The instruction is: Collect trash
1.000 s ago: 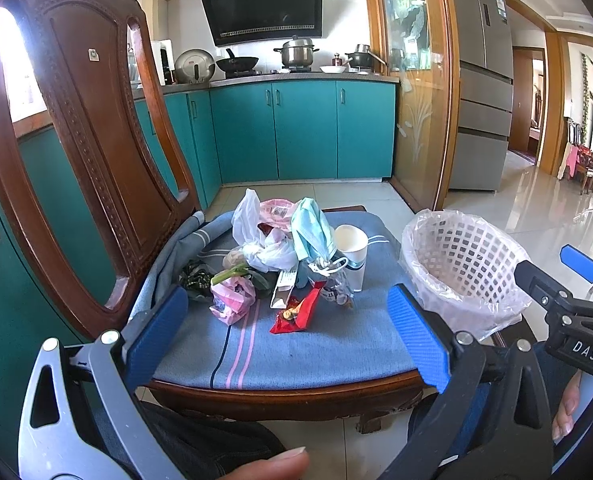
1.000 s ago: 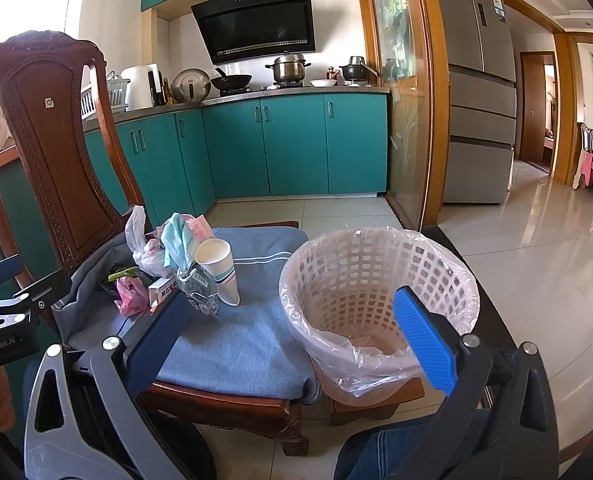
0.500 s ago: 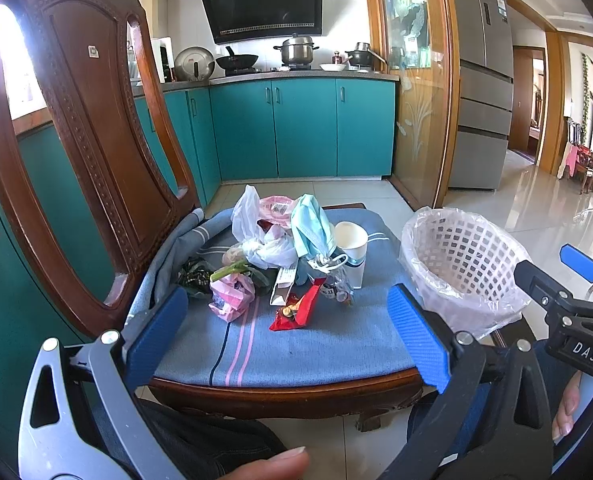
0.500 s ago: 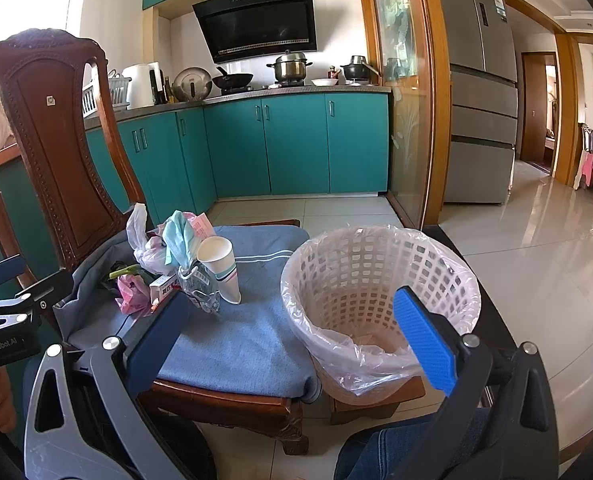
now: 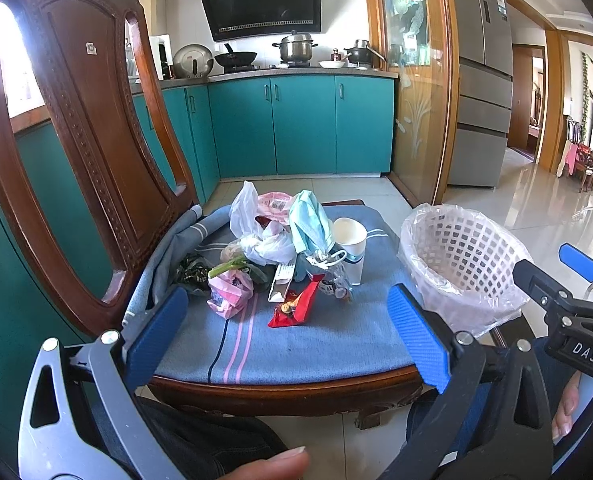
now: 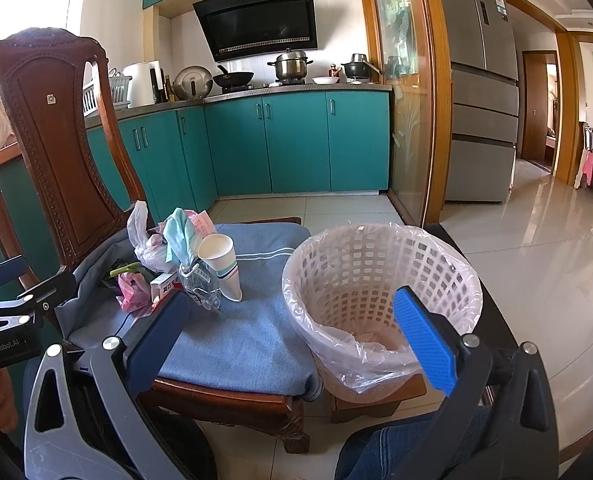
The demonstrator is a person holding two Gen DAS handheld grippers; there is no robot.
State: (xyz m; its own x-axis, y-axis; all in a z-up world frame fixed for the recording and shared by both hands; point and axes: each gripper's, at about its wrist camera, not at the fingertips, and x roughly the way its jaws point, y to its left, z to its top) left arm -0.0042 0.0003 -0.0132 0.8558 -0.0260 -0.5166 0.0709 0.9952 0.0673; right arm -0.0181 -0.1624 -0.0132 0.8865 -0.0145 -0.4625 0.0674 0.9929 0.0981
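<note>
Straight ahead we see a wooden chair (image 5: pixel 76 128) with a blue cushion (image 5: pixel 316 336), and on the cushion a heap of trash. Our left gripper (image 5: pixel 288 336) hangs low over the cushion's near edge, its blue fingers spread wide with nothing between them. Our right gripper (image 6: pixel 296 332) is likewise wide open and empty, its right finger in front of the white basket (image 6: pixel 380 264). That basket, lined with a clear bag, stands upright just beside the chair's right side.

Nearest to us in the heap lies a red wrapper (image 5: pixel 294 306), its long axis running away from us and leaning a little to the right. Just behind it a small white box (image 5: pixel 282 282) lies lengthwise in much the same direction. A crumpled pink bag (image 5: pixel 230 292) sits to the left of both. Further back, a white paper cup (image 5: pixel 350 246) stands upright, mouth up, touching a bunched pale blue mask (image 5: pixel 308 226). White plastic bags (image 5: pixel 256 232) are piled to the left of the mask.

Compared with a second ago, nothing in the heap has shifted, and both grippers hold nearly the same places, equally open.
</note>
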